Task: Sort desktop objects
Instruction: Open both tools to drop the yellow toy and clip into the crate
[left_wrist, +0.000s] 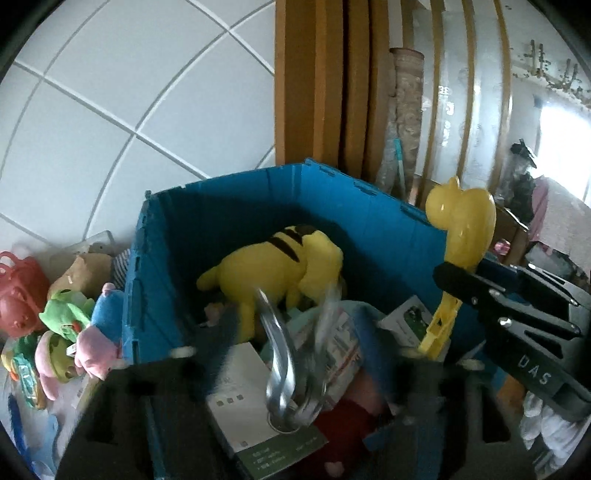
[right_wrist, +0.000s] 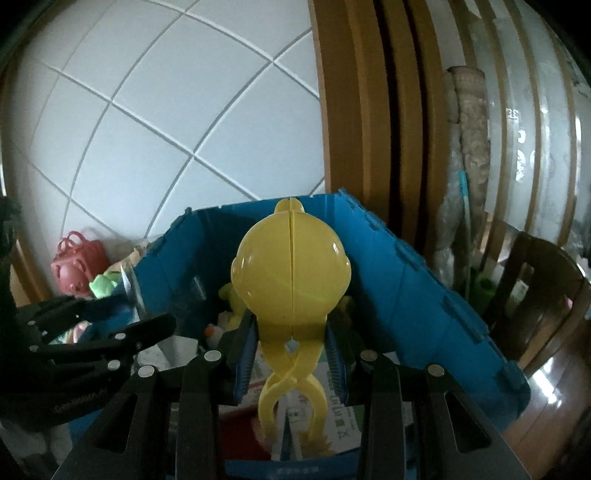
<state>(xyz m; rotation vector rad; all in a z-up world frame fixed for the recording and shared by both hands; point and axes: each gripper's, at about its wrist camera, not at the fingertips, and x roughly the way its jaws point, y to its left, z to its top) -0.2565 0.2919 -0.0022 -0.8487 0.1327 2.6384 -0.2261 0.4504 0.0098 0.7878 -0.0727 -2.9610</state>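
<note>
A blue crate (left_wrist: 369, 225) stood against a white tiled wall (left_wrist: 129, 92), its flaps up, and it was crowded. At its far side lay a yellow plush (left_wrist: 280, 266) with dark stripes on its back; nearer were a white box (left_wrist: 240, 395), printed paper packets (left_wrist: 343, 347) and something red (left_wrist: 351, 424) low in the pile. The right gripper (right_wrist: 291, 354) was clamped on a yellow clip (right_wrist: 291, 273), a scissor-handled plastic thing with a round two-part head, held upright over the crate's near right edge; the blue pads (right_wrist: 245, 354) pressed the neck just under the head, and the looped handles hung down between them. The left gripper (left_wrist: 291, 354) hovered over the middle of the crate with shiny metal tongs (left_wrist: 284, 362) blurred between its fingers; whether it gripped them I could not tell, nor how wide the tongs stood. Outside the crate, to its left, soft toys lay heaped: a pink one (left_wrist: 98, 350), a green one (left_wrist: 66, 314), a blue one (left_wrist: 109, 306), and a red basket (left_wrist: 18, 295) by the wall. To the right stood a wooden chair (right_wrist: 535, 306).
</note>
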